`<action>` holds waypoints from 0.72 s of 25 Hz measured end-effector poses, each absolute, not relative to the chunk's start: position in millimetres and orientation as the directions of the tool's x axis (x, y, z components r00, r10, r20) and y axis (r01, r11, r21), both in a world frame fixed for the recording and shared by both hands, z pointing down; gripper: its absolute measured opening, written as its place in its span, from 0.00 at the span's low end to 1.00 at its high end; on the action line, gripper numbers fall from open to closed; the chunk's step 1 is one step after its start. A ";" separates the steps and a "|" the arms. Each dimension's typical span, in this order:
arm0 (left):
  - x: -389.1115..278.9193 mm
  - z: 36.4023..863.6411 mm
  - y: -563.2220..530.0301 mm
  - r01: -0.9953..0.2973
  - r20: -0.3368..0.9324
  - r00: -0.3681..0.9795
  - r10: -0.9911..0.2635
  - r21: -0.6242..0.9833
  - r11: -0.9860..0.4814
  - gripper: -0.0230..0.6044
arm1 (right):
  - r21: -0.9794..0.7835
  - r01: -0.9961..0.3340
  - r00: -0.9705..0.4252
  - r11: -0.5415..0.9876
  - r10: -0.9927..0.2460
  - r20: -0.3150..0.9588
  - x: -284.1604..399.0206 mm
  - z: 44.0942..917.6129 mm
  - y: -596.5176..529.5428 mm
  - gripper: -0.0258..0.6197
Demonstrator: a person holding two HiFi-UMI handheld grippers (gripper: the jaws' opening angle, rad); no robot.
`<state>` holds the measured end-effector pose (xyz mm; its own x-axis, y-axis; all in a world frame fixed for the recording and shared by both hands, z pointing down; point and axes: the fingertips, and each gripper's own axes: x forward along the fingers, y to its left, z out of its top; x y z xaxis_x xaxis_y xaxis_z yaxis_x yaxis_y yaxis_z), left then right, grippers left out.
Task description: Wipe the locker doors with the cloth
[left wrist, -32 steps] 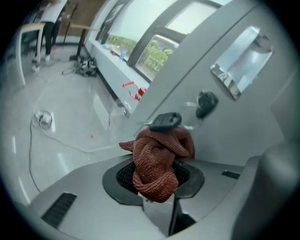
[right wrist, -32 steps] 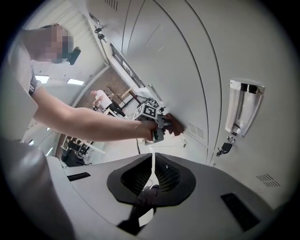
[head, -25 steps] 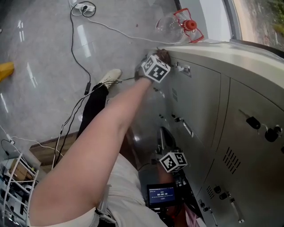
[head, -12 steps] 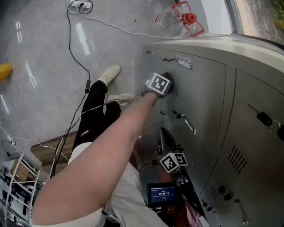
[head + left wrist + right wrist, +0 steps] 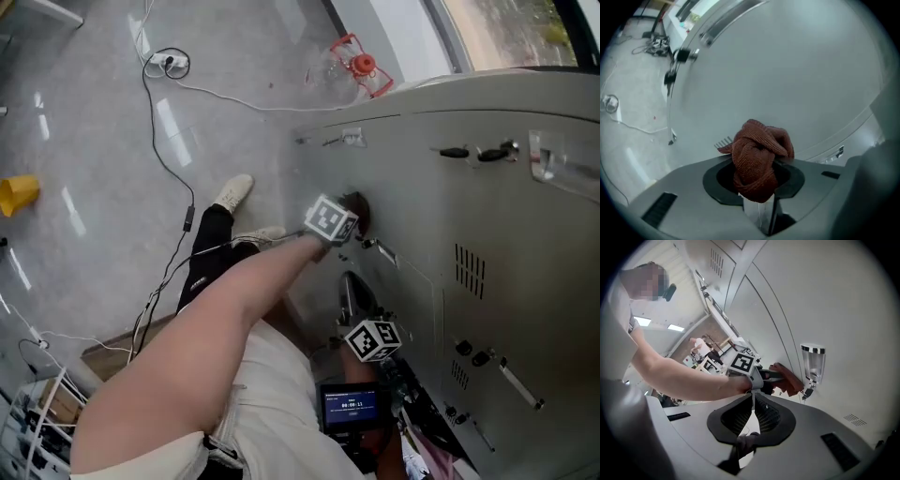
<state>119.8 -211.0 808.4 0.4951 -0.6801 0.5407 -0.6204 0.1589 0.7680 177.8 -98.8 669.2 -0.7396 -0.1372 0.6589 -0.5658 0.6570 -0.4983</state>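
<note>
Head view: I'm mid-wipe, my left gripper [image 5: 347, 217] holding the cloth [image 5: 359, 208] against the locker door [image 5: 412, 178]. I judge the next move is a firm sweep across bare panel. My right gripper [image 5: 373, 341] hangs lower, idle.

Left gripper view: the fingers pinch the bunched cloth, whose front meets the door.

Right gripper view: the fingers are pressed together and empty, with the cloth well ahead of them.

In the head view, the left claw [image 5: 345, 217] hides most of the cloth [image 5: 359, 208]; the locker doors [image 5: 469, 216] run off the right edge.
</note>
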 end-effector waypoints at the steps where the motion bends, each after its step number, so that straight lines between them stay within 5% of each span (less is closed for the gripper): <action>1: 118.1 792.6 -212.4 -0.634 0.535 0.496 -0.684 0.761 0.136 0.22 | -0.500 -0.565 -0.748 0.657 -0.152 0.646 176.0 662.6 -99.9 0.09; 12: 113.1 605.2 -210.2 -0.590 0.350 0.520 -0.779 0.807 -0.031 0.22 | -0.524 -0.567 -0.812 0.636 -0.325 0.484 172.0 608.1 -108.0 0.09; 18: 109.0 533.3 -208.1 -0.671 0.298 0.535 -0.791 0.718 -0.183 0.22 | -0.552 -0.602 -0.798 0.578 -0.457 0.392 193.9 581.9 -111.2 0.09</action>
<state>109.0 -208.1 533.3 0.5349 -0.7905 0.2983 -0.6711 -0.1831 0.7184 193.9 -111.2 581.9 -0.7985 -0.4569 0.3920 -0.6015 0.5778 -0.5517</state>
